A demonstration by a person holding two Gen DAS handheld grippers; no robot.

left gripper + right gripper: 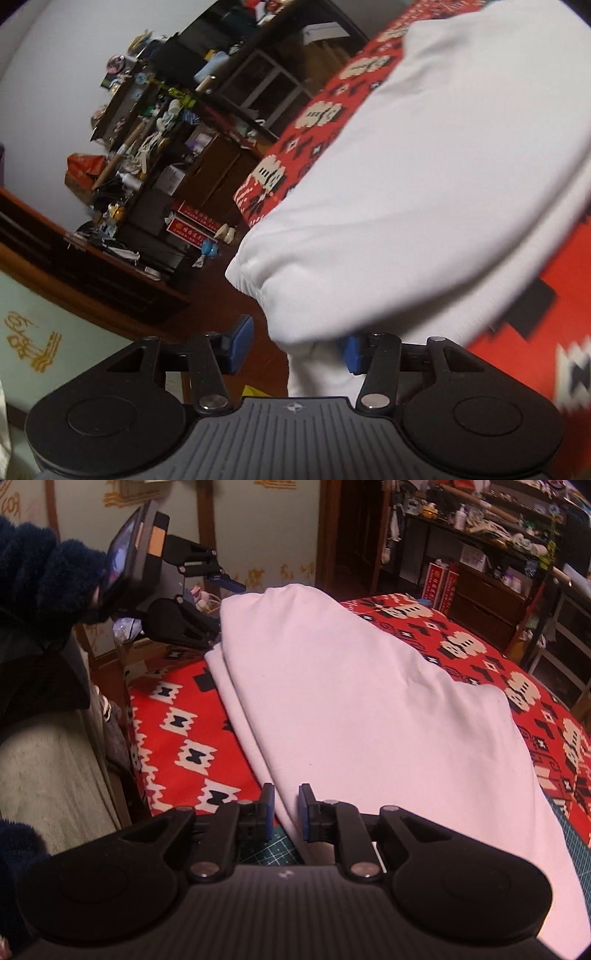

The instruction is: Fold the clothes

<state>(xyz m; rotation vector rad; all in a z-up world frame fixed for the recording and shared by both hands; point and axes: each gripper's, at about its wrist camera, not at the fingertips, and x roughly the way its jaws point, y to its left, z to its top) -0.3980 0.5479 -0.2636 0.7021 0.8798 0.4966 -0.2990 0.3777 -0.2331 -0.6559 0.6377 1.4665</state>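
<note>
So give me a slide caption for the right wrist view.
Open right gripper straddling the edge of a white garment on a red patterned blanket.

A dark shelf unit [491,528] crammed with small clutter stands against a pale wall [66,74]. Below it sit brown drawers [484,598] and red boxes [439,581]. Left of the shelf unit, a dark wooden door frame [328,535] borders patterned wallpaper [266,524].

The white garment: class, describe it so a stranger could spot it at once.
Find the red patterned cloth covering the table. The white garment lies folded across it, between the two grippers. It is the only plain, unpatterned fabric there.
</note>
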